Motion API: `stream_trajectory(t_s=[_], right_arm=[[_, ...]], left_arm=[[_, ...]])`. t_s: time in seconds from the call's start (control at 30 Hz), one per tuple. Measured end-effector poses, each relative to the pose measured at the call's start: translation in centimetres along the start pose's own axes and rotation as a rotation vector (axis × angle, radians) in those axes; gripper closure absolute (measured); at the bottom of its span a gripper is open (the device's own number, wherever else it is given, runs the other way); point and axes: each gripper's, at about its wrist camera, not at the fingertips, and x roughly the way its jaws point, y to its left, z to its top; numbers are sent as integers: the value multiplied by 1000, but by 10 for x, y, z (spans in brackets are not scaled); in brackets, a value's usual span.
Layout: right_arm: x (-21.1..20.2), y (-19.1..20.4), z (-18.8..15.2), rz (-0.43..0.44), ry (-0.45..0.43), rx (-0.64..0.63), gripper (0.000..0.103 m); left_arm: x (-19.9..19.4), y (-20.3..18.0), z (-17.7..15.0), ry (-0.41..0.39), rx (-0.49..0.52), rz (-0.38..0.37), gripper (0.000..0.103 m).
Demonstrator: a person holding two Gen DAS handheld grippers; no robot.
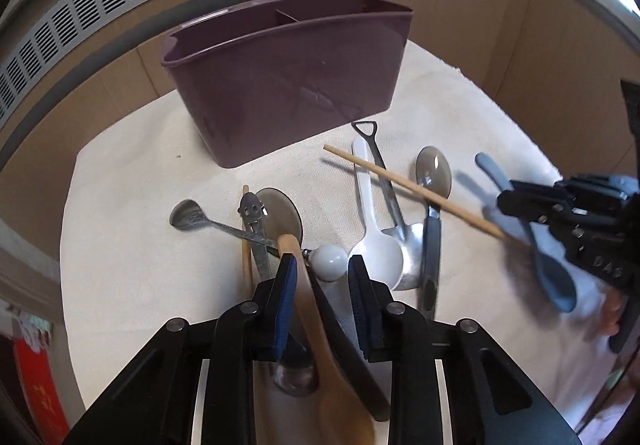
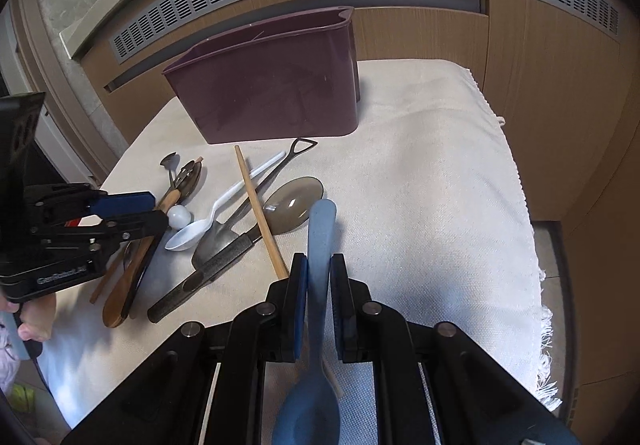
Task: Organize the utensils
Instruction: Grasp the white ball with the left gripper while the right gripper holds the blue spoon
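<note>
A purple divided caddy [image 1: 288, 85] [image 2: 272, 93] stands upright at the back of a cream cloth. My left gripper [image 1: 322, 265] [image 2: 156, 211] hangs low over the utensil pile. Its jaws straddle a wooden spoon [image 1: 316, 325] [image 2: 124, 285]; the handle touches only the left pad, with a gap on the right. My right gripper [image 2: 319, 261] [image 1: 560, 205] is shut on the handle of a blue spoon [image 2: 320, 237] [image 1: 556, 277], held above the cloth with the bowl toward the camera. A chopstick [image 1: 400, 185] [image 2: 260, 217] lies across the other utensils.
On the cloth [image 2: 420, 205] lie a white plastic spoon [image 1: 376, 257], a grey translucent spoon [image 1: 434, 169], a shovel-shaped metal spoon [image 1: 384, 181], a black-handled knife [image 1: 432, 245] and a small metal spoon [image 1: 186, 213]. A vented wooden cabinet [image 2: 520, 65] rises behind.
</note>
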Motion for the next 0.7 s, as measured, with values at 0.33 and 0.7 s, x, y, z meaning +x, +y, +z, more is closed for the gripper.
stream_trajectory(t_s=[0.33,0.7], right_arm=[[2,4,0,-13,30,-1,92],[5,4,0,-4,62,-6,89]], left_arm=[[28,-8,20,-28,145,64,76],[35,46,18,27,17,-97,75]])
